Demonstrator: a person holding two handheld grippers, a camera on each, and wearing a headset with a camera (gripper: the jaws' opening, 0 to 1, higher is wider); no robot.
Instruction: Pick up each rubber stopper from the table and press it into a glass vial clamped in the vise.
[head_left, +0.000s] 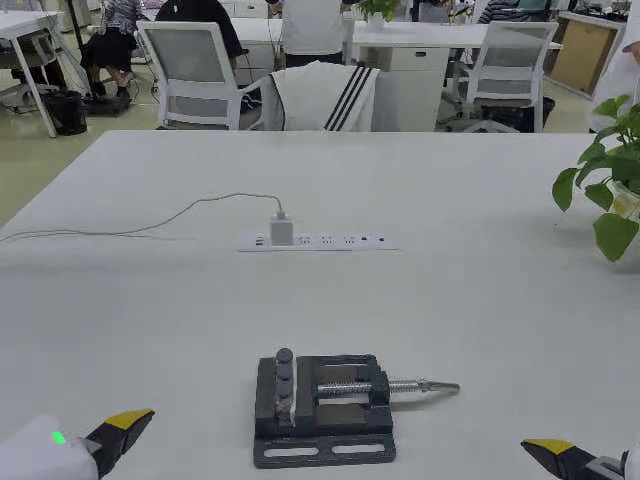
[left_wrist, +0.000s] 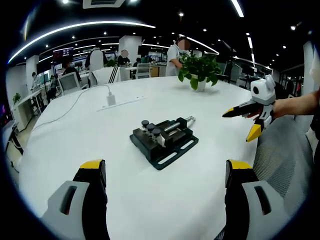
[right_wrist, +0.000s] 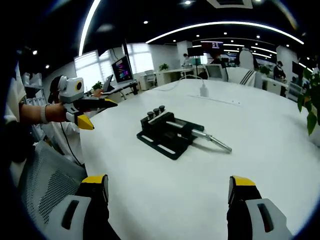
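Just three dark-capped vials (head_left: 285, 378) in black vise (head_left: 325, 432).

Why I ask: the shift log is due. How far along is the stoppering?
Done, it seems: three dark stoppers stand in a row in the vise. In hand: nothing; the left gripper and right gripper are open, empty and back from the vise. Left: perhaps only checking how firmly they sit, which I cannot judge.

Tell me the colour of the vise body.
The vise is black, seen best in the right gripper view.
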